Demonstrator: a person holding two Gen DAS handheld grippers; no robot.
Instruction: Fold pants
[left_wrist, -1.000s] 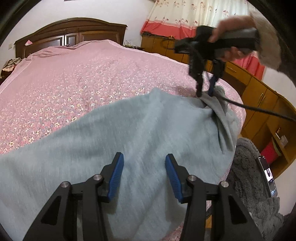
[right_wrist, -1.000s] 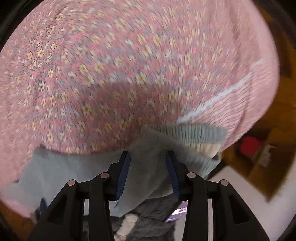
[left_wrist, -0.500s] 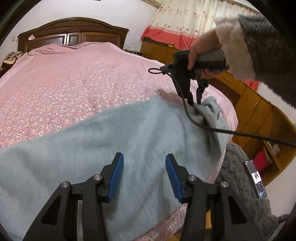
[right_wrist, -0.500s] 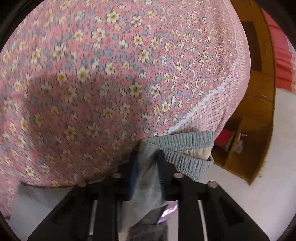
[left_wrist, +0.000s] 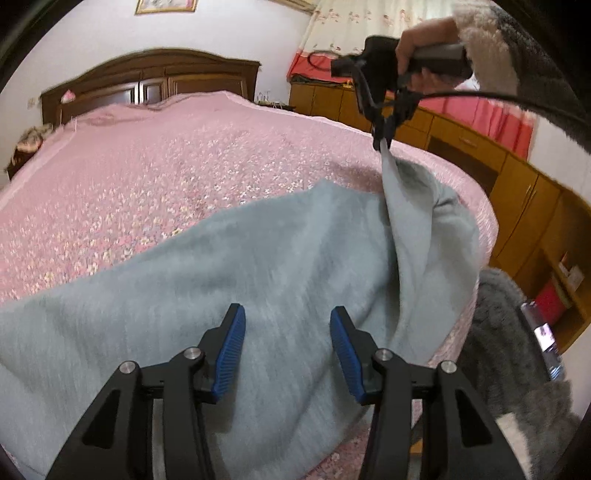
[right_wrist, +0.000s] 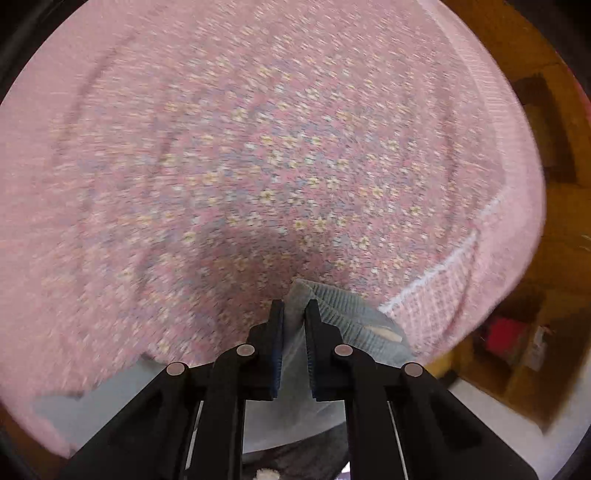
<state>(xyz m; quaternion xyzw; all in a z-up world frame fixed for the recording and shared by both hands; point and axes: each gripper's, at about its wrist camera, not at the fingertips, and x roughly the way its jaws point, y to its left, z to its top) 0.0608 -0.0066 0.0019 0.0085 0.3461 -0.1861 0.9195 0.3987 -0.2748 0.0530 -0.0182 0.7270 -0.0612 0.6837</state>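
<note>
On the bed (left_wrist: 155, 192), the grey pants (left_wrist: 229, 280) lay spread across the lower half of the left wrist frame, mostly flat on the pink floral cover. Right tool (right_wrist: 294, 314) was clamped on a pinch of fabric beside the ribbed waistband (right_wrist: 343, 314), lifting that corner into a peak at the upper right of the left view, off the cover. Left tool (left_wrist: 287, 350) hung over the middle of the pants, bottom centre of its frame, jaws wide apart, holding nothing. Whether it touched the cloth: can't tell. Progress, as I judged it: early. No finished fold was visible; only the waist corner was raised. Left to do: carry that edge across, lay it down, then fold lengthwise. Right view was motion-blurred.
</note>
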